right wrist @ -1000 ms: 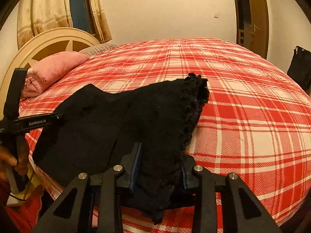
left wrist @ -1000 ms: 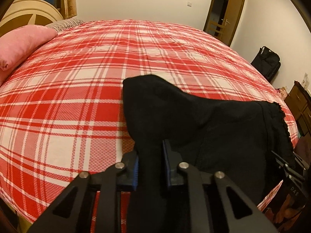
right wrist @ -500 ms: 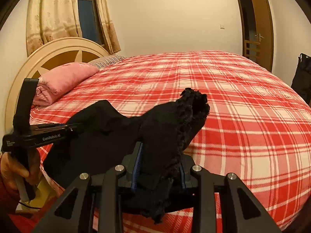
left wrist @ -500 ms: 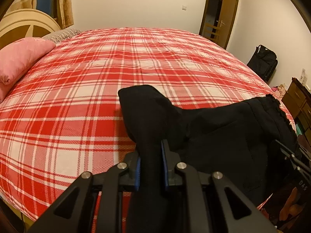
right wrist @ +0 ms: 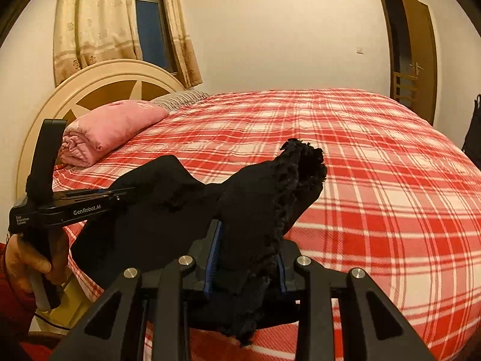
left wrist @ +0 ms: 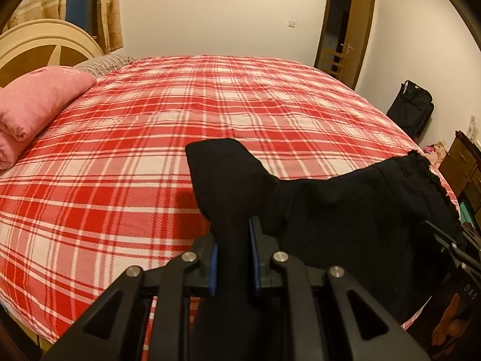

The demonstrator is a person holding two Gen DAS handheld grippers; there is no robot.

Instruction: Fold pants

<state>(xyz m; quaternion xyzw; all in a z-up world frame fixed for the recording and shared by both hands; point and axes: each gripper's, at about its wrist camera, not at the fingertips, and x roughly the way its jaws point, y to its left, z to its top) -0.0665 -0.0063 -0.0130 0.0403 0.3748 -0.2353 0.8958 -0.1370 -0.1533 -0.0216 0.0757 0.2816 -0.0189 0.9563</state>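
Black pants (left wrist: 345, 210) hang stretched between both grippers above the near edge of the red plaid bed (left wrist: 150, 150). My left gripper (left wrist: 233, 240) is shut on one end, and a flap of cloth sticks up past its blue pads. My right gripper (right wrist: 245, 258) is shut on the other end, where a frilly lace hem (right wrist: 297, 177) bunches above the jaws. In the right wrist view the left gripper (right wrist: 120, 194) shows at the left, held by a hand (right wrist: 21, 258). The right gripper's body (left wrist: 451, 246) shows at the right edge of the left wrist view.
A rolled pink blanket (right wrist: 108, 132) and a striped pillow (right wrist: 180, 99) lie by the round headboard (right wrist: 99, 90). A black bag (left wrist: 412, 108) stands on the floor beyond the bed, near an open door (left wrist: 357, 33). A wooden dresser (left wrist: 463, 165) is at the right.
Both grippers have risen with the pants, lifting most of the cloth off the bed. Both views now show more of the walls and room. Both grips are unchanged.
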